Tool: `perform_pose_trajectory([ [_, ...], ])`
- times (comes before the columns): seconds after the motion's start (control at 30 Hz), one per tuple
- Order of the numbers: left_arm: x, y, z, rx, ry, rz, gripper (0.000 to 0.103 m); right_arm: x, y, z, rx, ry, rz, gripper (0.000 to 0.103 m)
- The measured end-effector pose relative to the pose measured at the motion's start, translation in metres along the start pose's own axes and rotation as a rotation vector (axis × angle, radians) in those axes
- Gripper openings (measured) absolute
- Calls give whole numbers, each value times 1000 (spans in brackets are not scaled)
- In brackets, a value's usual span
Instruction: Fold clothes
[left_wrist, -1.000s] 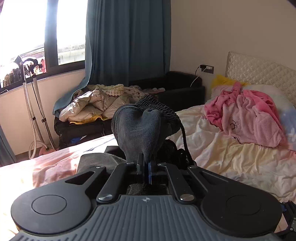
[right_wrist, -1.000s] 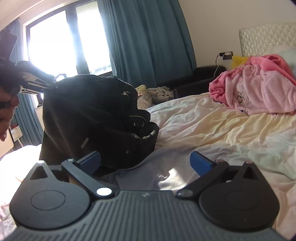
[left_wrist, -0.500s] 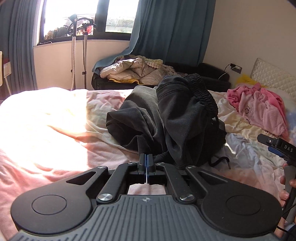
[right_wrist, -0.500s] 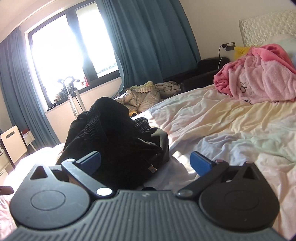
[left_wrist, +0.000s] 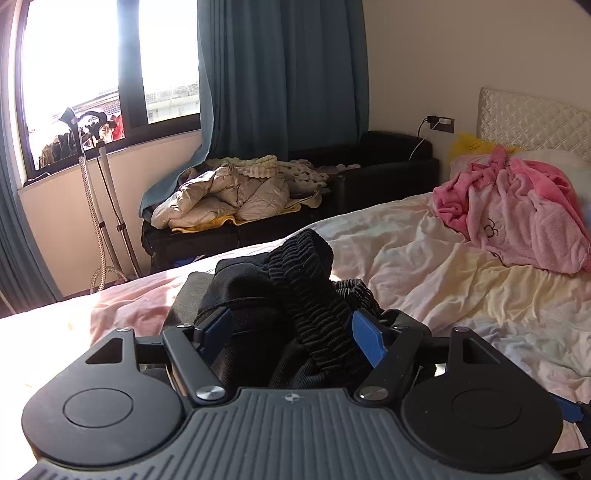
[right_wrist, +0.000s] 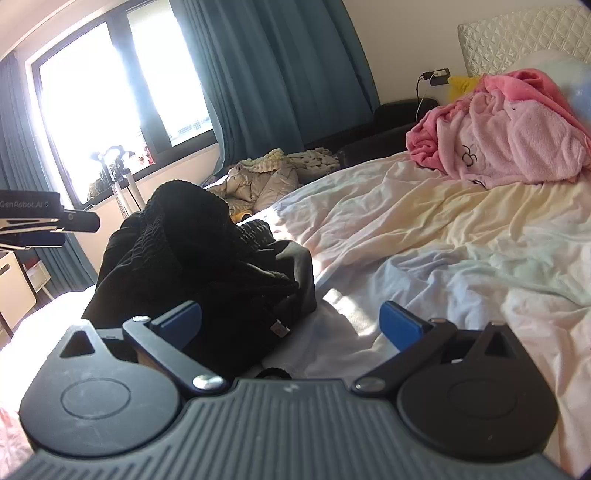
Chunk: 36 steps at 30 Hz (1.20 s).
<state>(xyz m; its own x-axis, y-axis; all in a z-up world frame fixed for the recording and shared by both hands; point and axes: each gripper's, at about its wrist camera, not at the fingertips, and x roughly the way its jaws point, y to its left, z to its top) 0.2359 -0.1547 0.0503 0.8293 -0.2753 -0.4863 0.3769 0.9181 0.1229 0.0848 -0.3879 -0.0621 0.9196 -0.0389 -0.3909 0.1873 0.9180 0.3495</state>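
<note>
From the left wrist view, the left gripper (left_wrist: 291, 330) had just been opening its jaws, which stood apart with the black trousers (left_wrist: 295, 295) heaped between the blue pads, the ribbed waistband rising in the gap; the pads did not press on the cloth. The trousers lay crumpled on the bed (left_wrist: 461, 288), near its front edge, well apart from a pink blanket (left_wrist: 517, 218) bunched near the headboard. From the right wrist view, the right gripper (right_wrist: 291, 321) had its jaws wide apart and gripped nothing; the black trousers (right_wrist: 192, 258) sat on the bed (right_wrist: 443, 240) ahead and to the left, reaching in beside the left pad. The left gripper (right_wrist: 40, 219) showed at the frame's left edge.
</note>
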Motion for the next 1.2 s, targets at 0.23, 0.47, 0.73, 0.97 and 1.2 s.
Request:
perform_pose_trajectory([
  [0.23,101,-45,25,94,64,197,75,29,-9,-10,15,31,14,103],
  [0.47,99,-10,13,22,92,264,10,52,-21,-19,58,73,21,103],
  [0.73,-66,30,-23,-49,-90,148,9,31,-13,-12,57,27,59,103],
  [0.97,-165,52,-124,-189,-46,118,10,-15,1,7,69,-56,106,103],
  [1.2,-170,80,-198,-386,45,118,11,-17,36,-14,-256,46,1,103],
])
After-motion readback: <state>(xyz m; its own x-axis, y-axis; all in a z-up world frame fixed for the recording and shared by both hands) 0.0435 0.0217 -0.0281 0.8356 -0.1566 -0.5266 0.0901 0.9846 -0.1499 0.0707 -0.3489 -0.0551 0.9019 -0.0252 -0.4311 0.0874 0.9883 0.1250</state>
